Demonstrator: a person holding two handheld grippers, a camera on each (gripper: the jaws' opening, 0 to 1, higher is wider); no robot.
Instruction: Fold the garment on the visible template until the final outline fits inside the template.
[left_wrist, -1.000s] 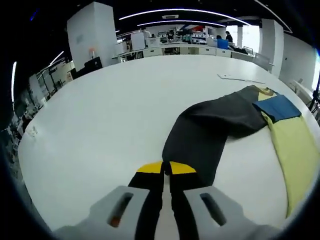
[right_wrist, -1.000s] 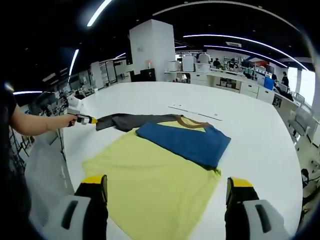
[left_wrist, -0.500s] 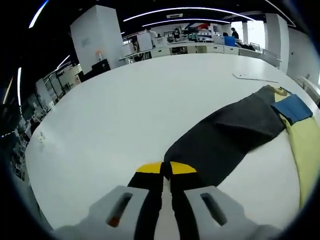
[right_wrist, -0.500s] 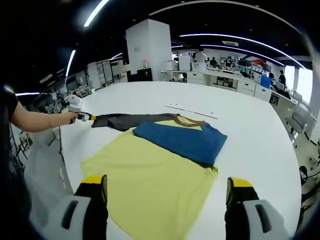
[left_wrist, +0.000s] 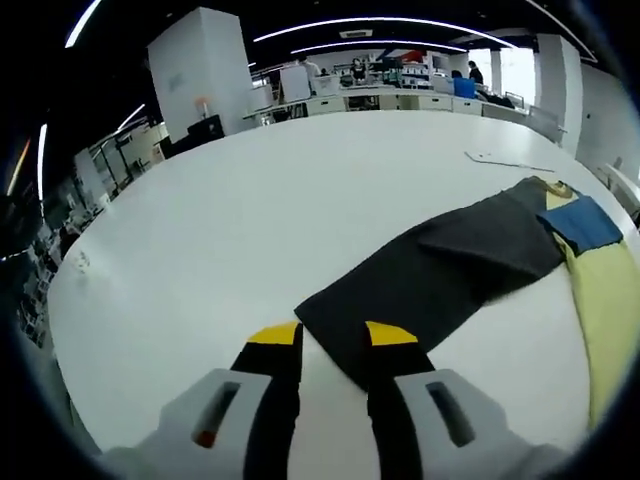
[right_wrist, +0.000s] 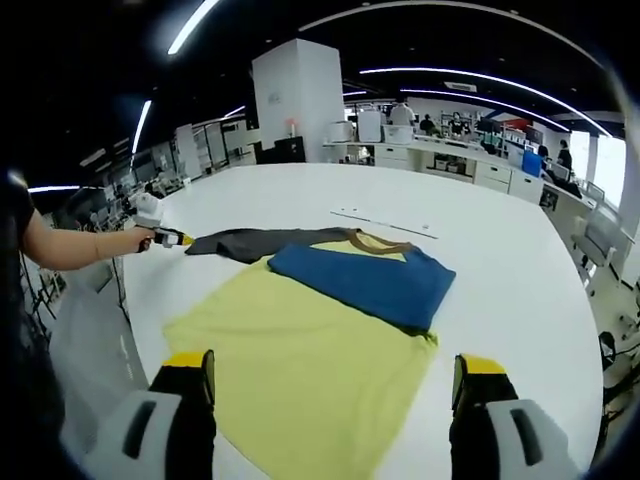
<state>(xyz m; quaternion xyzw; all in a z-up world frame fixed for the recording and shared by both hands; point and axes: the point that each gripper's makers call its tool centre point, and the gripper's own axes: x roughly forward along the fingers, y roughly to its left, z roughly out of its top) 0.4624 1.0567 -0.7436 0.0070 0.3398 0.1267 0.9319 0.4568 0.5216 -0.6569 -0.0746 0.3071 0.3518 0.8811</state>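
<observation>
The left tool (left_wrist: 332, 338) stood parted at the dark sleeve's (left_wrist: 420, 280) cuff; the right tool (right_wrist: 333, 375) gaped above the yellow shirt (right_wrist: 300, 360), whose blue sleeve (right_wrist: 365, 285) lay folded.

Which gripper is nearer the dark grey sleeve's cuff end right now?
Left. The left gripper sits at the dark grey sleeve cuff, jaws parted around its edge. The right gripper hangs open at the far hem of the yellow garment.

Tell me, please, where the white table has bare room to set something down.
The table is bare right of the blue sleeve and beyond the dark sleeve, up to the far edge. It is crowded in the middle, where the yellow garment spreads, and at the left gripper.
</observation>
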